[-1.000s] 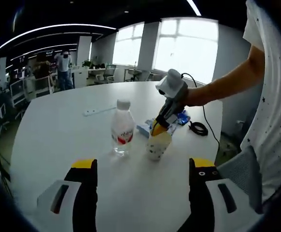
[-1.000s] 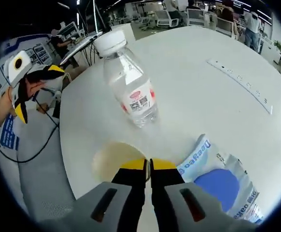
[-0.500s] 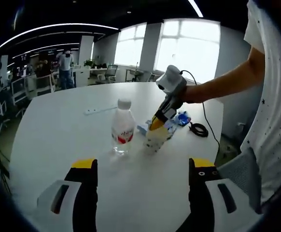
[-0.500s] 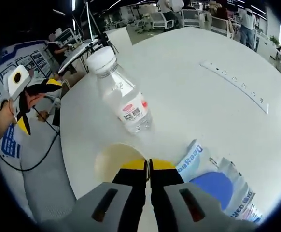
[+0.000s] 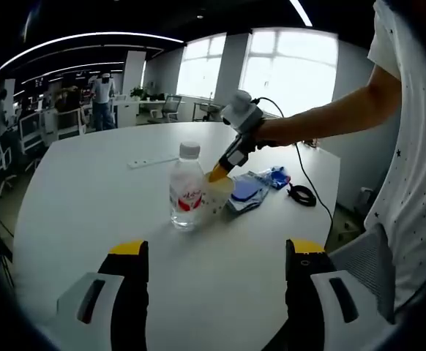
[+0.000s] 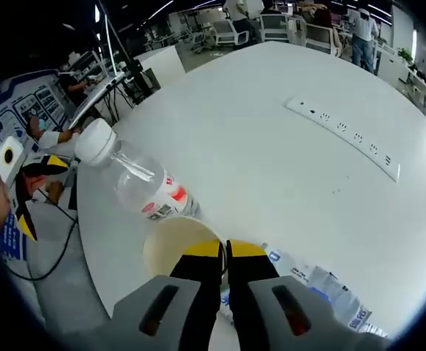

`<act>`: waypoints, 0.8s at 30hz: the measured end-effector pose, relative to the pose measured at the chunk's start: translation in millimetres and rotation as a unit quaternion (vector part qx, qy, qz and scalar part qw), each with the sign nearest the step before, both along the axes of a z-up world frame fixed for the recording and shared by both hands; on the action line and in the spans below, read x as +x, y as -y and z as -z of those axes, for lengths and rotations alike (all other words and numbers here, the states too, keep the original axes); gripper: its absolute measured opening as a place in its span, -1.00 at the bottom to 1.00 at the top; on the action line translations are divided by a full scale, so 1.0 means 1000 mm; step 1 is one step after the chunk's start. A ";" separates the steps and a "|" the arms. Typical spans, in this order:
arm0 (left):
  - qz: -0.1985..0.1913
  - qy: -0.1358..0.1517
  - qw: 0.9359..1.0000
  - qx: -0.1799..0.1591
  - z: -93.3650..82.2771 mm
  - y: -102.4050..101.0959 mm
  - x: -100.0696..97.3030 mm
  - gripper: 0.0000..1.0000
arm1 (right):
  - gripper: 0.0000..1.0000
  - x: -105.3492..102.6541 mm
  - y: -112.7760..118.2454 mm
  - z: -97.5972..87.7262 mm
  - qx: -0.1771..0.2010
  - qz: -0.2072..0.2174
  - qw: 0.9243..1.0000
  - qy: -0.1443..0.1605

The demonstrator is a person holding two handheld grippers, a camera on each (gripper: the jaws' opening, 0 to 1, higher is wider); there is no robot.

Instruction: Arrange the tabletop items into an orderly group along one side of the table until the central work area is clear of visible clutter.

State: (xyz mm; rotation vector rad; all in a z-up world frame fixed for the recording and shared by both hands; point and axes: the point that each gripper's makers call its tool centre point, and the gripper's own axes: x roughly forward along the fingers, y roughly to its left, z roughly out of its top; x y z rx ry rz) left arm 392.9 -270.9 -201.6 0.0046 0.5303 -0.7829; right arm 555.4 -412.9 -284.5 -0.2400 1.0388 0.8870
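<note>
Cream paper cup point(image 6: 175, 241) sits clenched in the right claw point(image 6: 225, 252), touching the bottle point(image 6: 141, 189).

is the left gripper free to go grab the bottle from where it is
Probably yes. The left gripper is open and holds nothing, with bare table between it and the bottle. The right gripper, shut on the cup, sits close beside it.

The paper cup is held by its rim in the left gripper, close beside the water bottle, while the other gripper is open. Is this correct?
Not quite: the right gripper holds the paper cup by its rim, as the left gripper view shows. The cup is indeed close beside the water bottle, and the open one is the left gripper.
</note>
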 end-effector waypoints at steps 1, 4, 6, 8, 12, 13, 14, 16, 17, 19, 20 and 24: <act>0.001 0.000 1.000 0.002 0.001 0.000 0.000 0.56 | -1.00 0.000 0.000 0.001 -0.001 0.000 1.000 -0.002; 0.000 -0.002 1.000 -0.001 0.002 0.001 -0.001 0.56 | -1.00 -0.002 -0.002 0.005 0.000 0.000 1.000 -0.012; -0.001 -0.003 1.000 -0.001 0.003 0.002 -0.001 0.55 | -1.00 -0.002 -0.002 0.006 -0.001 0.002 1.000 -0.012; -0.001 -0.003 1.000 -0.002 0.003 0.002 -0.001 0.54 | -1.00 -0.002 -0.001 0.008 -0.002 0.002 1.000 -0.015; -0.001 -0.004 1.000 -0.003 0.003 0.004 -0.001 0.54 | -1.00 0.003 -0.001 0.009 -0.001 0.000 1.000 -0.014; 0.000 -0.004 1.000 -0.003 0.004 0.004 -0.001 0.55 | -1.00 0.001 -0.002 0.008 -0.002 -0.002 1.000 -0.013; 0.000 -0.005 1.000 -0.004 0.004 0.005 -0.001 0.55 | -1.00 0.000 -0.003 0.008 -0.002 -0.002 1.000 -0.013; 0.000 -0.004 1.000 -0.005 0.003 0.006 -0.001 0.55 | -0.90 0.000 -0.004 0.006 -0.003 -0.008 1.000 -0.001; 0.000 -0.004 1.000 -0.005 0.003 0.006 -0.001 0.55 | -0.86 0.000 -0.003 0.007 -0.005 -0.007 1.000 -0.004; 0.000 -0.004 1.000 -0.006 0.003 0.006 -0.001 0.55 | -0.84 0.000 -0.005 0.005 -0.001 -0.009 1.000 0.003; 0.000 -0.005 1.000 -0.005 0.004 0.006 -0.001 0.55 | -0.81 0.000 -0.005 0.005 -0.002 -0.008 1.000 0.003; 0.001 -0.007 1.000 -0.004 0.006 0.006 -0.001 0.56 | -0.70 0.003 -0.004 0.001 0.002 -0.006 1.000 0.014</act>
